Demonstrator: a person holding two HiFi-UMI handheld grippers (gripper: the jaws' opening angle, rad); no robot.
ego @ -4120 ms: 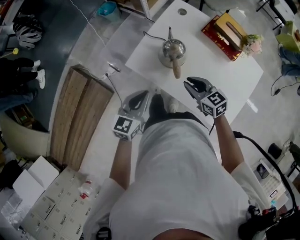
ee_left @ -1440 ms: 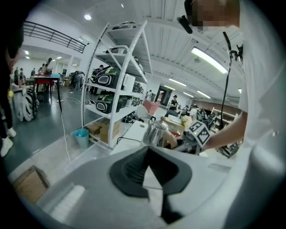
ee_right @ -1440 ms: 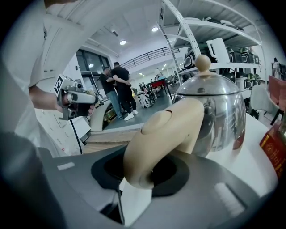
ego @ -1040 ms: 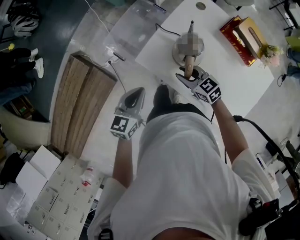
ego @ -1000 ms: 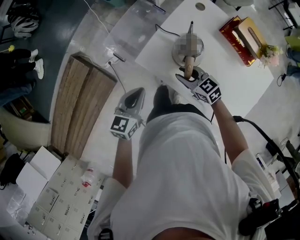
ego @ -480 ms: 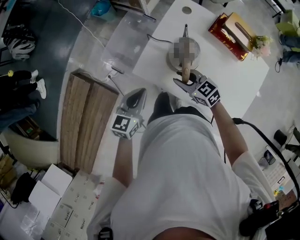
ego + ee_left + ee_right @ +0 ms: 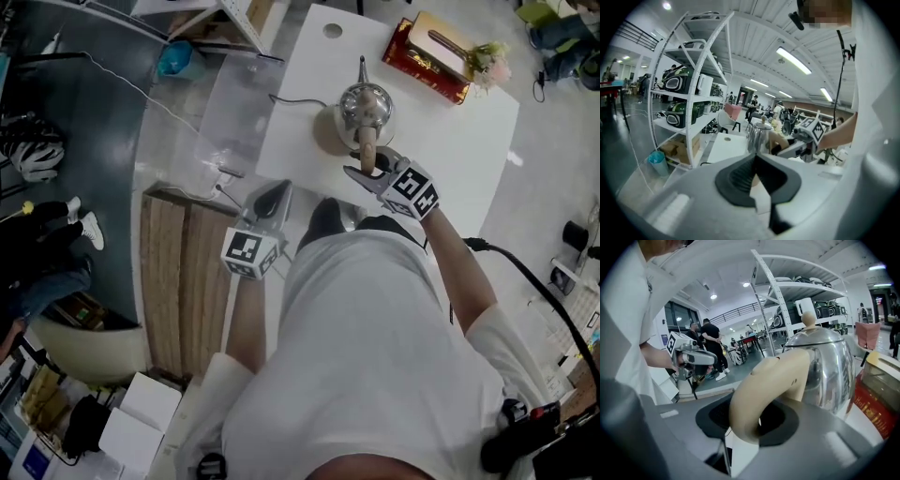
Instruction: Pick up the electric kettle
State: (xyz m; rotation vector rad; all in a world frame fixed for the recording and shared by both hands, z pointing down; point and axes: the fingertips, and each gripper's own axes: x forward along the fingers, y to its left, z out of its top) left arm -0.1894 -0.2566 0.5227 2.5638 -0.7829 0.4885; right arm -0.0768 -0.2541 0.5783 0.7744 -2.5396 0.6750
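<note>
A shiny metal electric kettle (image 7: 362,105) with a pale curved handle (image 7: 367,150) stands near the front edge of a white table (image 7: 469,127). The right tool (image 7: 366,171) is closed around the end of that handle; the right gripper view shows the handle (image 7: 764,390) lodged between its dark pads, with the kettle body (image 7: 827,371) just beyond. A round base (image 7: 328,131) shows under the kettle on the side away from the tool. Whether the kettle has left the base cannot be told from these views.

The grasp looks made, so the task seems well along. What remains, at most, is raising the kettle clear of the base and table.

The left tool (image 7: 272,194) hangs well short of the kettle, off the table's edge, its jaws pressed together on nothing (image 7: 754,173).

A thin cord (image 7: 295,98) runs from the kettle across the table. Beyond the kettle, at the table's far side, lie a red box (image 7: 427,58) and a small bunch of flowers (image 7: 487,64).

The room is large and brightly lit, with a white shelf rack (image 7: 679,93) of equipment and people in the distance.
</note>
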